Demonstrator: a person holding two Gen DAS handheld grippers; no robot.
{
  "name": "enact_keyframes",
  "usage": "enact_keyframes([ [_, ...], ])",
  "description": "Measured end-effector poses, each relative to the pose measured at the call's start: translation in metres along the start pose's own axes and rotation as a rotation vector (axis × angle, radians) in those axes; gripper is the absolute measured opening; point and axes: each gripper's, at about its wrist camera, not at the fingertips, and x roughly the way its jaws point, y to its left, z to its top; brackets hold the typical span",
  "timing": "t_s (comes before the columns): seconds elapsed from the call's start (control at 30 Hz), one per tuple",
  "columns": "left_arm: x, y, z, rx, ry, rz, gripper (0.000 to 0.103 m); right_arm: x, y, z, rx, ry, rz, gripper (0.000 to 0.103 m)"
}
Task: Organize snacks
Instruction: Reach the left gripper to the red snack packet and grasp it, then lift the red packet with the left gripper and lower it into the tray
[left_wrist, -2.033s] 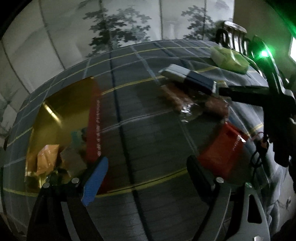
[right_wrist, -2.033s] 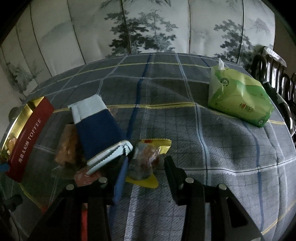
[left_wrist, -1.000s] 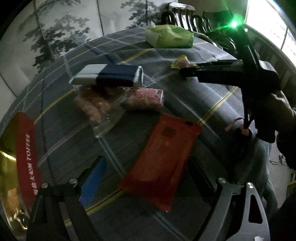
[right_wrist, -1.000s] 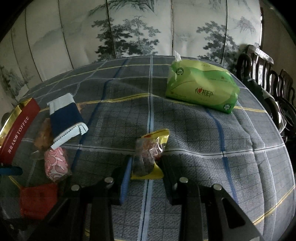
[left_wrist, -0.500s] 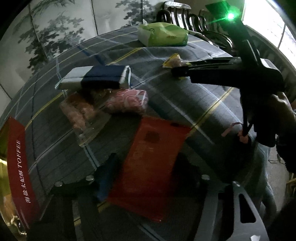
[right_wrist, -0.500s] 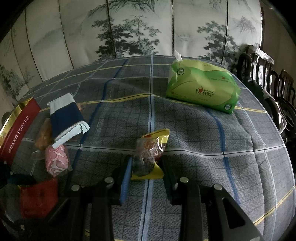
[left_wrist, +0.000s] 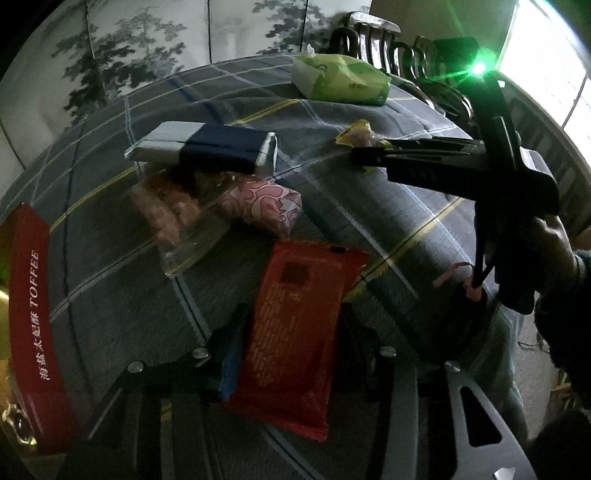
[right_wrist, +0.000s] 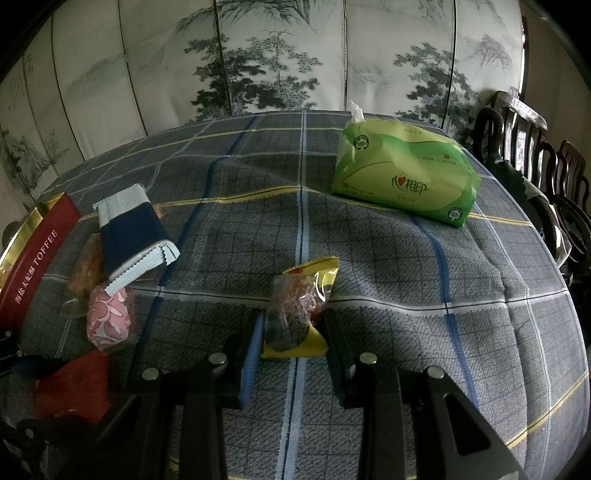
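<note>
Closing on the red packet (left_wrist: 295, 332), the left gripper (left_wrist: 291, 354) is pinching it, while the right gripper (right_wrist: 291, 332) is clamping the yellow snack bag (right_wrist: 299, 299); next, carrying both toward the toffee tin (left_wrist: 29, 314) at frame left.

Woven checked cloth (right_wrist: 369, 229) covers the tabletop, matt and coarse-textured, with a few soft wrinkles. The red packet (left_wrist: 295, 332) looks like thin plastic film, dull with a faint sheen and a crimped end. The yellow-edged snack bag (right_wrist: 299, 302) is glossy clear plastic, catching light. The green tissue pack (right_wrist: 402, 177) is smooth, shiny plastic wrap. The toffee tin (right_wrist: 33, 258) shows a mirror-bright gold metal rim above satin red sides. The pink patterned wrapper (left_wrist: 262, 206) looks softly crinkled. Gripper fingers (right_wrist: 340, 343) are matt black plastic with bright metal screws.
</note>
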Motion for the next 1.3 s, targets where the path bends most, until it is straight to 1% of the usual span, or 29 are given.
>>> enact_keyframes([
  [0.2,-0.008,0.004,-0.008,-0.029,0.007,-0.032,0.042,0.000,0.000,0.000,-0.001,0.000,-0.001,0.032],
  [0.27,-0.012,0.002,-0.011,-0.020,0.009,-0.037,0.042,0.000,0.000,0.000,-0.001,0.000,-0.001,0.032],
  [0.33,-0.018,0.000,-0.014,-0.021,0.007,-0.061,0.042,0.000,0.000,0.000,-0.002,0.001,-0.001,0.032],
  [0.43,-0.027,-0.006,-0.018,-0.009,-0.001,-0.074,0.042,0.000,0.000,0.000,-0.001,0.001,-0.001,0.032],
  [0.57,-0.043,-0.010,-0.019,0.001,-0.028,-0.072,0.042,0.000,0.000,0.000,-0.002,0.001,-0.002,0.032],
  [0.67,-0.057,-0.003,-0.017,-0.014,-0.062,-0.051,0.042,0.000,0.000,0.000,-0.004,0.001,-0.004,0.032],
  [0.83,-0.078,0.028,-0.011,-0.084,-0.120,0.047,0.042,0.000,0.000,0.000,-0.006,0.001,-0.007,0.032],
  [0.93,-0.095,0.056,-0.011,-0.145,-0.154,0.120,0.042,0.000,0.000,-0.001,-0.010,0.002,-0.012,0.032],
  [1.0,-0.104,0.081,-0.011,-0.195,-0.171,0.182,0.042,0.000,-0.001,-0.001,-0.013,0.002,-0.016,0.032],
  [1.23,-0.128,0.161,-0.026,-0.352,-0.189,0.370,0.042,0.001,0.000,0.000,-0.018,0.003,-0.022,0.032],
  [1.3,-0.129,0.180,-0.032,-0.393,-0.186,0.410,0.042,0.001,0.000,0.000,-0.020,0.003,-0.023,0.032],
])
